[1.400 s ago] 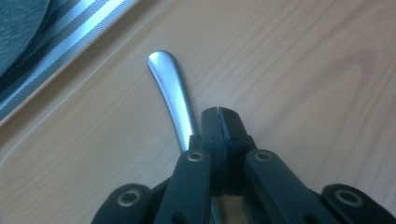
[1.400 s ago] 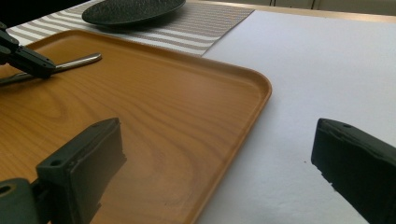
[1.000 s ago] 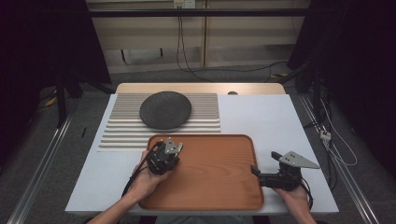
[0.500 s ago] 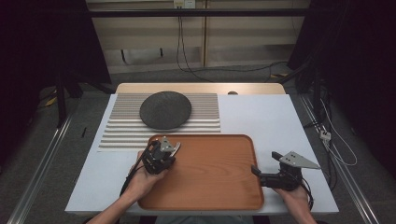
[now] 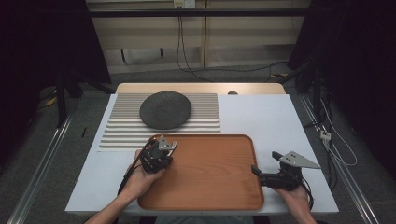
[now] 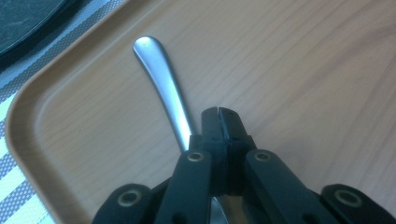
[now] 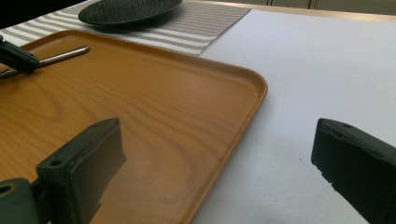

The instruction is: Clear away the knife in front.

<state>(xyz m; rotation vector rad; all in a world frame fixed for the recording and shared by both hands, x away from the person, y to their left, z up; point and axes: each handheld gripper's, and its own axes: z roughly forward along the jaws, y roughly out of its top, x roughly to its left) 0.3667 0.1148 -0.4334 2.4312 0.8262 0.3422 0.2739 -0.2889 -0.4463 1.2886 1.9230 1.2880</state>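
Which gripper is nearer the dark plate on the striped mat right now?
Left. The left gripper sits at the tray's far left corner, just short of the dark plate. The right gripper is at the tray's right edge, farther off.

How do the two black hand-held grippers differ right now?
The left gripper has its jaws shut together, beside a silver metal utensil handle; the right gripper has its jaws wide open with nothing between them. The left gripper sits over the brown wooden tray, near its far left corner; the right gripper is at the tray's right edge, over the white table. Both are black.
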